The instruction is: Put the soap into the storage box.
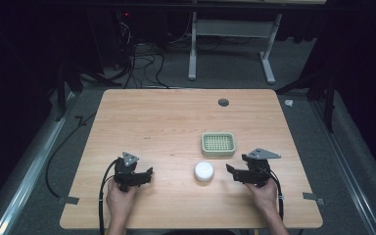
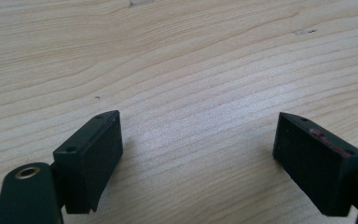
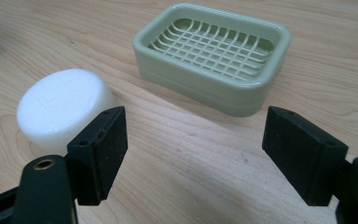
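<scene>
White round soap (image 1: 203, 171) flat on the wooden table (image 1: 166, 127), near the front edge, between the two grippers and nearer the right one; a low puck with its broad face turned up, so no long axis to tell of. Just behind it, apart from it, green soap dish (image 1: 218, 144), grid side up, long axis running across the table from left to right. Right gripper (image 1: 231, 171) held low just right of the soap, pointing left toward it, jaws spread wide with nothing between them; in the right gripper view, soap (image 3: 63, 108) beyond the left jaw, dish (image 3: 213, 56) farther off between the two. Left gripper (image 1: 148, 174) well left of the soap, jaws likewise released and parted over bare wood.
</scene>
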Demonstrator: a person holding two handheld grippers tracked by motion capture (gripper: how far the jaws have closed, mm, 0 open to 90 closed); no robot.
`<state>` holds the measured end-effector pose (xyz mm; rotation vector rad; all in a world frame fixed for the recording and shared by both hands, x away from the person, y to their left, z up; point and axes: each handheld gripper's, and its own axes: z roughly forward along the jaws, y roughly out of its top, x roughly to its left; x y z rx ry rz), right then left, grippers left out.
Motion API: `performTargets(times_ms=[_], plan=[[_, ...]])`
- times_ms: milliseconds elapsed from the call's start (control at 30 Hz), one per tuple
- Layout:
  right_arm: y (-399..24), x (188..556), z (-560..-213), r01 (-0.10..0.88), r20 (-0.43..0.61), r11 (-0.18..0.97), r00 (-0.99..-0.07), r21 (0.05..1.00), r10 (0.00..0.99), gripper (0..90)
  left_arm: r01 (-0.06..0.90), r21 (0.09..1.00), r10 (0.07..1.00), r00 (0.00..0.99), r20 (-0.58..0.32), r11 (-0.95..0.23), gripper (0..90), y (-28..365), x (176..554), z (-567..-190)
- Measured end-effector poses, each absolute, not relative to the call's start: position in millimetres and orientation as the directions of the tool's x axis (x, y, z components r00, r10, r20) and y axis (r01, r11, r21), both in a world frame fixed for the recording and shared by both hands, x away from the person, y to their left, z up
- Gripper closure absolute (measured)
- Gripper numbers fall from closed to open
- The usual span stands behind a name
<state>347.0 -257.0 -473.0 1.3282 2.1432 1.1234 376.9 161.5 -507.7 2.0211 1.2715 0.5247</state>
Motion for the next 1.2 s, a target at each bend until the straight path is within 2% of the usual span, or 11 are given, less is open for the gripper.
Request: performTargets(times_ms=[1200], plan=[[-211.1, 353.0, -465.9, 0.508, 0.078, 0.324, -0.621, 0.798, 0.78, 21.7, 0.622, 0.728, 0.897, 0.441, -0.02, -0.289, 16.2, 161.5, 376.9, -507.7]])
